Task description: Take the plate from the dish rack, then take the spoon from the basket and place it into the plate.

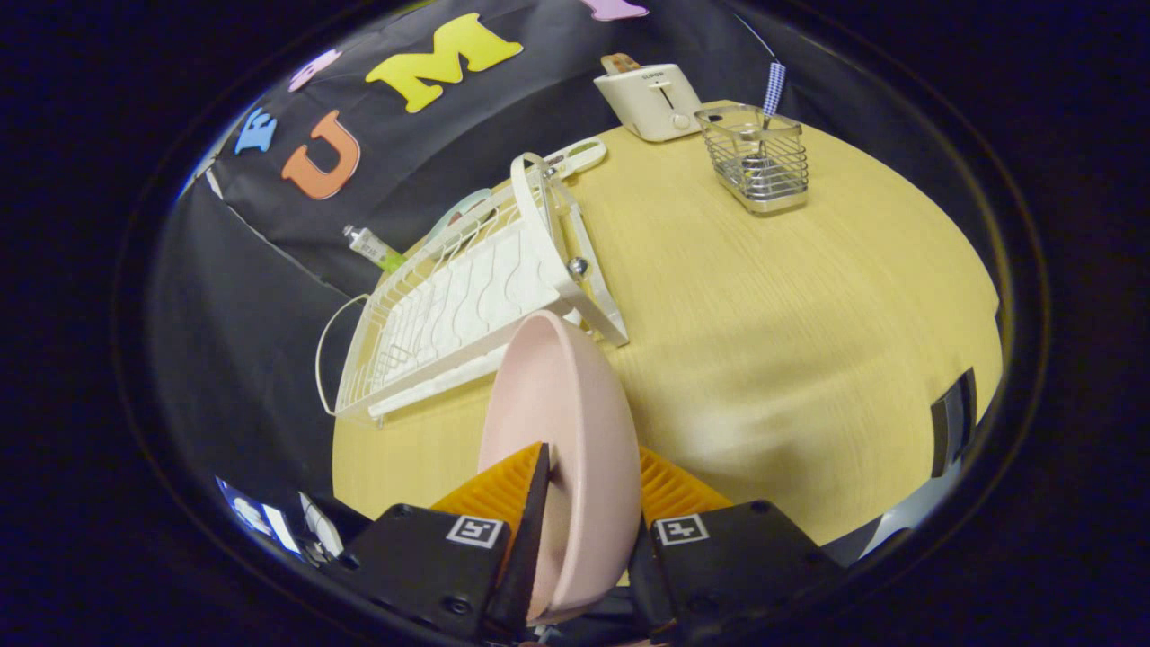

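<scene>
Black gripper (584,503) housings — square tags, perhaps screws — ribbed fingers (503,490).

A cream toaster (654,101) with a slice of toast (619,62) in its slot stands at the far edge of the pale wood tabletop (791,341). A small tube (373,248) with a green end lies at the tabletop's edge, against the black cloth wall (269,270).

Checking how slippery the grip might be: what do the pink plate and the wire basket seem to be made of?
The round pink plate, clamped between the gripper fingers, looks like matte plastic or melamine: even colour, no glare. The small wire basket looks like polished metal: thin shiny silver rods.
</scene>
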### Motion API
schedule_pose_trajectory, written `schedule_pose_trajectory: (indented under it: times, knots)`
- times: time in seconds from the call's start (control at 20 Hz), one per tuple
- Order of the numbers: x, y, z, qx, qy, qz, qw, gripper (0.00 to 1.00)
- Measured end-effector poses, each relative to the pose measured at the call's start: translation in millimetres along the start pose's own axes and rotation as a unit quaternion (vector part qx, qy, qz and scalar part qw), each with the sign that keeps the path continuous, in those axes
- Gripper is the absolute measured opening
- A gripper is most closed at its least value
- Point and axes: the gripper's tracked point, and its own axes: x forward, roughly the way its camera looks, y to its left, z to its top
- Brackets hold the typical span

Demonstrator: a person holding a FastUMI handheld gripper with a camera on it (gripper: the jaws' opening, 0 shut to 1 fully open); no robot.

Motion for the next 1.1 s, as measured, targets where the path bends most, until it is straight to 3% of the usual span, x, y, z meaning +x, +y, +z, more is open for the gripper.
schedule_pose_trajectory:
  times: [0.3,0.5,0.65,0.85,0.95,1.1]
  knots:
    - [-7,-12,20,-0.011,-0.041,0.002,0.999,0.55]
    - [-33,-25,43,-0.072,-0.121,-0.014,0.990,0.61]
    - [-68,-36,67,-0.115,-0.197,-0.031,0.973,0.70]
    - [-119,-60,95,-0.159,-0.291,-0.061,0.941,0.71]
    - [-142,-73,112,-0.181,-0.339,-0.080,0.920,0.79]
    - [-163,-99,136,-0.186,-0.378,-0.086,0.903,0.92]
